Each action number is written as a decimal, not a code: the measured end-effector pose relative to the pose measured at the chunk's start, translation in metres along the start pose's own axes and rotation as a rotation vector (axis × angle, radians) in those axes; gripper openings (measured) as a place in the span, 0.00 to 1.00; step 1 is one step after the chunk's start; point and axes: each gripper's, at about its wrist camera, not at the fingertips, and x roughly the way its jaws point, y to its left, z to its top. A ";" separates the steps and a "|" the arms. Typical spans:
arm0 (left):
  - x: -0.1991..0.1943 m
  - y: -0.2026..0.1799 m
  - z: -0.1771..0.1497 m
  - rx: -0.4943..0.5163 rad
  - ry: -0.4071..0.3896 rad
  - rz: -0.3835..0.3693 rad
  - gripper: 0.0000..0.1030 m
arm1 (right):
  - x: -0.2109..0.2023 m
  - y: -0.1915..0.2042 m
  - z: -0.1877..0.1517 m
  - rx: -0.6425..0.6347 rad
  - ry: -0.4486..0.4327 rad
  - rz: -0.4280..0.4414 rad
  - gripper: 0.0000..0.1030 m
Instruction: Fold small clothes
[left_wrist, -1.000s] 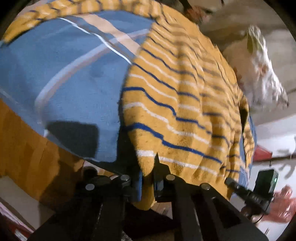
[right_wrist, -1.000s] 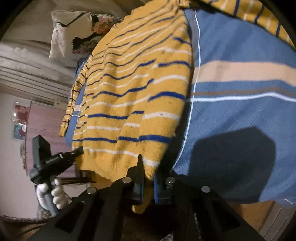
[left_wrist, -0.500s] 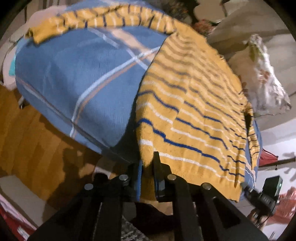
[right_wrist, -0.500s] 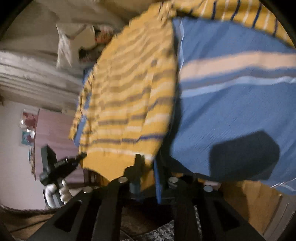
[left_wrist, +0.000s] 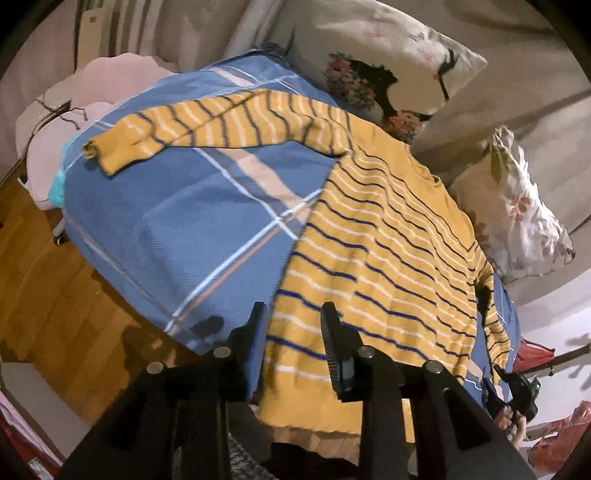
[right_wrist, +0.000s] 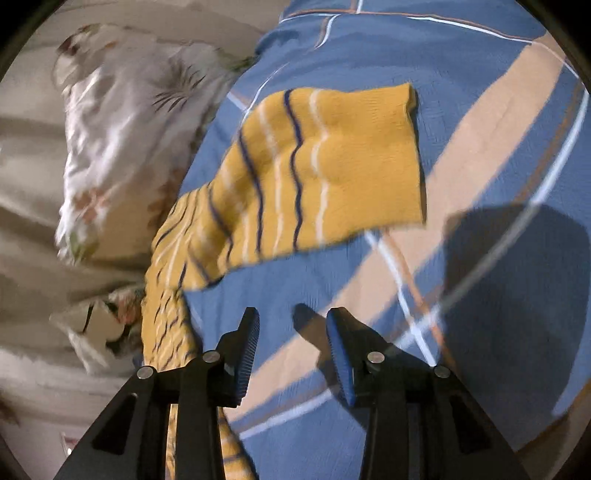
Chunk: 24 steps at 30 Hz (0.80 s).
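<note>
— What does the sweater look like from where you sit?

— I see one sweater (left_wrist: 376, 251), mustard yellow with thin dark blue and white stripes, lying spread flat on a blue blanket (left_wrist: 177, 221) crossed by white and tan lines. Through my left claw (left_wrist: 293, 332) camera the body of it runs from right between the fingers and beyond them, off to the right. One sleeve (left_wrist: 207, 125) stretches away to the far left, its plain yellow cuff lying flat on the blanket.

— And the claws?

— My left claw is spread wide, gripping nothing. The hem passes between and under its fingers, hanging off the near edge of the blanket. My right claw (right_wrist: 291, 343) is just as wide apart and also holds nothing; only bare blanket lies between its fingers. The other sleeve (right_wrist: 314, 177) lies ahead of it, cuff to the right, while the rest of the sweater trails down past its left finger. That view is a little blurred.

— Give me counts.

— One sweater, two sleeves, one blanket. Two flowered pillows (left_wrist: 373, 62) beyond and to the right of the left claw, and one pale pink cushion (left_wrist: 92, 81) off to the far left. A wooden floor (left_wrist: 48, 280) shows to its near left.
</note>
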 end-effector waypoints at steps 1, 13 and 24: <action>0.003 -0.008 0.003 0.012 0.002 0.000 0.28 | 0.003 0.002 0.004 0.018 -0.020 0.003 0.40; 0.019 -0.086 0.032 0.147 -0.037 -0.020 0.33 | 0.011 0.026 0.068 -0.020 -0.189 -0.119 0.05; 0.039 -0.058 0.069 0.088 -0.020 -0.024 0.33 | -0.053 0.099 0.118 -0.234 -0.382 -0.234 0.05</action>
